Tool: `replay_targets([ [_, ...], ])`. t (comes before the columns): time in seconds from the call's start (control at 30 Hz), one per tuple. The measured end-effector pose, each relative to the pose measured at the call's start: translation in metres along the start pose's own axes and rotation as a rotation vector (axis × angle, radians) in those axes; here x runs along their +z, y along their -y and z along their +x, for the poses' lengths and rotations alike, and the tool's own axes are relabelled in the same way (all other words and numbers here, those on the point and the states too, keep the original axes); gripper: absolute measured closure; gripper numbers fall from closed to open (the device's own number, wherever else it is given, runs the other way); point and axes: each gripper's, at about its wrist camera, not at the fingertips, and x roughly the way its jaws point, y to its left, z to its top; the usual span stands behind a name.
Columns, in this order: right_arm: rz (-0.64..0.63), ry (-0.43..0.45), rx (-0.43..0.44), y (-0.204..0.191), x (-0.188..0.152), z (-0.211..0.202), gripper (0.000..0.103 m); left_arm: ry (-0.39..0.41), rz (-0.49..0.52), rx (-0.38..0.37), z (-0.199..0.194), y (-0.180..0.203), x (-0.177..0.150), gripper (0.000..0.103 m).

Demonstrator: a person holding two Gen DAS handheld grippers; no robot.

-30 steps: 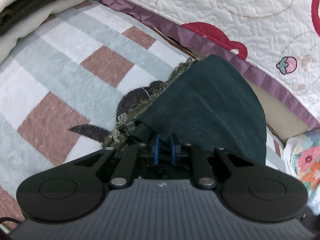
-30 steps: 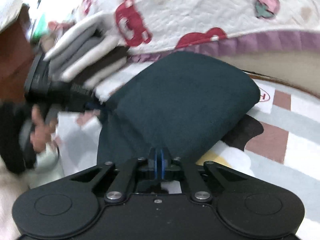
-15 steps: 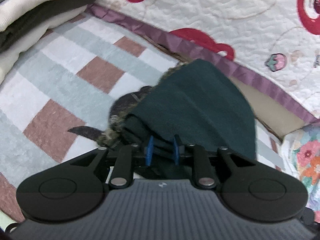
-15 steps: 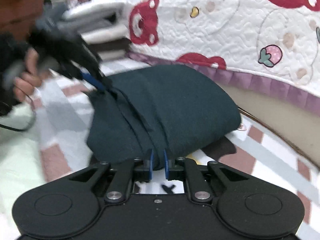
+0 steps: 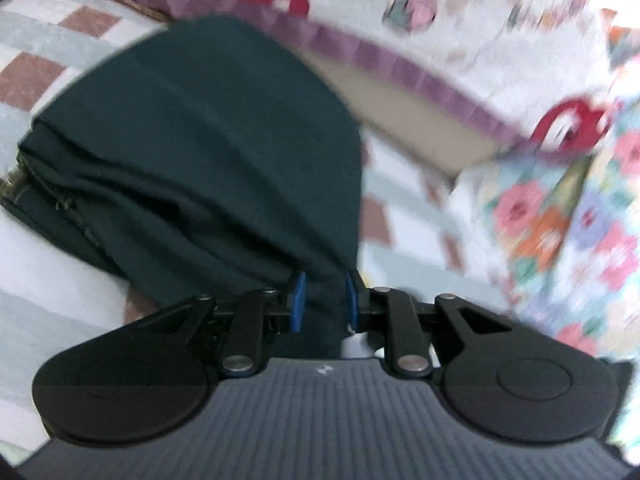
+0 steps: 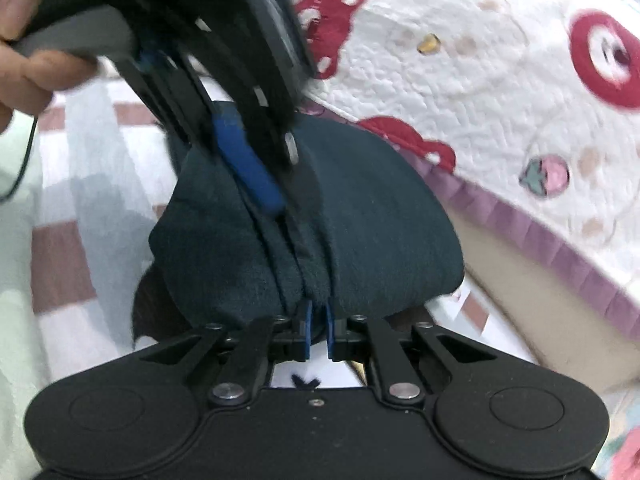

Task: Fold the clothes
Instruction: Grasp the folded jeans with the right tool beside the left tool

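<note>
Seen from the right wrist, at far left: a bare hand [image 6: 24, 60] gripping the handle of the left gripper [image 6: 256, 184], body blurred, one blue rubber pad [image 6: 248, 168] reaching down onto the dark green garment [image 6: 360, 216]. Cannot tell from this side whether that pad actually clamps the cloth. Centre of the same view: the garment bunched into a soft rounded mound, fleecy and matte, with deep folds running toward the right gripper [image 6: 317, 330], its blue pads nearly together and pinching a ridge of fabric.

From the left wrist: same garment [image 5: 208, 152], smooth on top, layered at its left edge with a frayed fuzzy trim partly tucked under. Left gripper [image 5: 322, 300] with pads somewhat apart, a thick fold of cloth filling the gap between them.

Underneath, a checked rug [image 5: 44, 76] in white, pale grey-green and brown squares, short-piled; garment lying on it near the far edge, just beside the quilt [image 6: 500, 64]. Quilt white, stitched in puffy swirls, red bear shapes, pleated purple border. At far right, a floral fabric [image 5: 560, 232], heavily blurred, cut off by the frame.
</note>
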Motion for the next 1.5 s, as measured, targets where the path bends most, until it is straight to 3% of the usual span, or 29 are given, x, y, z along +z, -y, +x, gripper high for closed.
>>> replay_targets([
  [0.1,-0.107,0.013,-0.027,-0.011,-0.002,0.003,0.092,-0.004,-0.014,-0.007,-0.001,-0.002,0.004,0.083],
  [0.3,-0.157,0.01,-0.026,-0.012,0.005,0.01,0.092,0.008,-0.078,0.006,-0.004,-0.014,0.007,0.084],
  [0.43,-0.083,0.0,-0.001,-0.003,0.012,0.017,0.092,0.038,-0.101,0.066,-0.008,-0.021,0.01,0.084],
  [0.53,-0.01,-0.004,0.034,0.007,0.016,0.021,0.092,0.037,-0.153,0.044,-0.01,-0.03,0.012,0.084],
  [0.7,-0.119,-0.025,-0.012,-0.008,0.021,0.025,0.092,0.03,-0.13,0.052,-0.009,-0.028,0.011,0.083],
  [0.77,-0.058,-0.043,-0.014,-0.004,0.023,0.024,0.091,0.024,-0.121,0.053,-0.009,-0.027,0.012,0.083],
  [0.87,0.167,-0.05,0.034,0.016,0.018,0.023,0.092,0.02,-0.12,0.052,-0.008,-0.027,0.011,0.083],
  [1.0,0.404,-0.072,0.147,0.04,0.015,0.035,0.093,0.021,-0.128,0.056,-0.008,-0.028,0.012,0.083],
  [1.1,0.85,-0.076,0.376,0.086,-0.01,0.047,0.095,0.032,-0.162,0.046,-0.009,-0.033,0.013,0.083],
  [1.23,1.167,-0.029,0.64,0.117,-0.059,0.051,0.096,0.052,-0.262,-0.013,-0.01,-0.047,0.015,0.082],
  [1.33,1.097,-0.062,0.679,0.114,-0.057,0.059,0.096,0.073,-0.303,-0.046,-0.008,-0.052,0.017,0.082],
  [1.5,0.97,-0.019,0.698,0.111,-0.045,0.053,0.095,0.1,-0.339,-0.05,-0.005,-0.055,0.02,0.083],
])
